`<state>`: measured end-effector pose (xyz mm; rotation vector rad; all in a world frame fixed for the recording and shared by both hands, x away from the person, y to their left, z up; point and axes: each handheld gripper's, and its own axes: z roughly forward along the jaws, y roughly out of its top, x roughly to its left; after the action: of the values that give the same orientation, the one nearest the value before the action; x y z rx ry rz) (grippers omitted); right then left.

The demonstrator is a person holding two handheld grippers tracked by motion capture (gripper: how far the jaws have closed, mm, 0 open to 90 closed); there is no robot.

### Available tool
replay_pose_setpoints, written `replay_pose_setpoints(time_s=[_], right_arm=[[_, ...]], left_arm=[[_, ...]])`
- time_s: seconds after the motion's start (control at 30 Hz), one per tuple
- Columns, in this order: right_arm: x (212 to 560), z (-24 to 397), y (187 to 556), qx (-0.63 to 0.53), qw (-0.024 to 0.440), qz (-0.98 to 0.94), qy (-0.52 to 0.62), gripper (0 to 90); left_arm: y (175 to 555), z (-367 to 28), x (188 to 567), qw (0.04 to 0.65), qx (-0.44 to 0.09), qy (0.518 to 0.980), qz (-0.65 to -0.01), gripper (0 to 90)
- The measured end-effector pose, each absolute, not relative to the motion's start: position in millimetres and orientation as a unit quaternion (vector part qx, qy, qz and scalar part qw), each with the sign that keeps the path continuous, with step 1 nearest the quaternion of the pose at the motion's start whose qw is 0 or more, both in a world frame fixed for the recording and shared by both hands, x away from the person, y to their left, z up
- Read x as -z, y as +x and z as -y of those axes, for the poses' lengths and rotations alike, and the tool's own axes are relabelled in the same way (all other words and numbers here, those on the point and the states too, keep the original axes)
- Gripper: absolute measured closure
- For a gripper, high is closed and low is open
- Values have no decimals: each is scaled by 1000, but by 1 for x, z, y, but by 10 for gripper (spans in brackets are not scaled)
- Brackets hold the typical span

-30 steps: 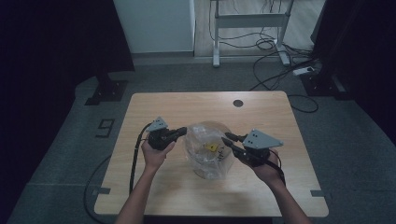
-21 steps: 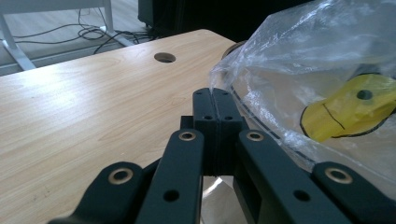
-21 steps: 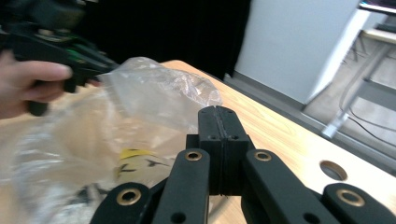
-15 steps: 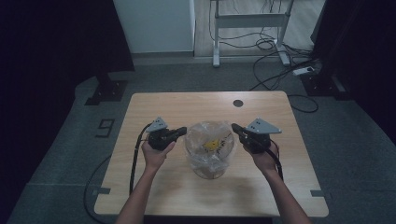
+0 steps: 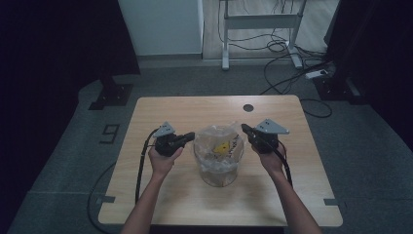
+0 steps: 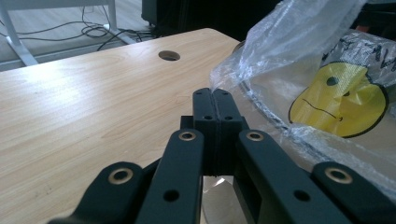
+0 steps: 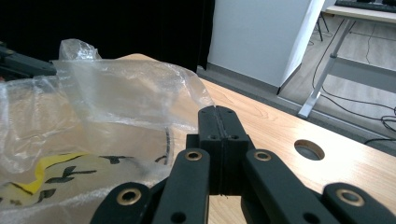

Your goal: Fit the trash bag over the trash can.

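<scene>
Both grippers are clenched on the clear plastic bag [image 5: 219, 146] that lines a see-through bin [image 5: 218, 170] at the middle of the table [image 5: 146, 195]. By the left gripper [image 5: 191, 136] the bag's left edge is pinched; in the left gripper view the jaws are seen pressed together with film caught at their tips [image 6: 214, 93]. By the right gripper [image 5: 245, 129] the opposite edge is taken, its jaws having just closed, and film is seen at the closed tips [image 7: 217, 112] in the right gripper view. A yellow smiley print [image 6: 337, 100] is seen through the film.

Risk is judged to lie in the thinness of the pinches: only a sliver of film is held on each side, so it could be lost if the hands are pulled apart too briskly. The film could also be torn by uneven pulling, and the light bin could be tipped or dragged if the bag is lifted at a slant.

Both forearms are brought in from the near edge, angled slightly inward. Each gripper is held roughly level and pointed at the bag from its own side, the hands about level with the rim.
</scene>
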<state>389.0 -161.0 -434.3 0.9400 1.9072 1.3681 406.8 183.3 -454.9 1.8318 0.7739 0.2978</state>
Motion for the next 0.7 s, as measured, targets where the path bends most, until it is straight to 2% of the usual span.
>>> replay_pose_setpoints(time_s=[0.7], right_arm=[[456, 158, 399, -517, 293, -717, 364, 895]], left_arm=[[415, -180, 461, 528, -112, 770, -339, 899]])
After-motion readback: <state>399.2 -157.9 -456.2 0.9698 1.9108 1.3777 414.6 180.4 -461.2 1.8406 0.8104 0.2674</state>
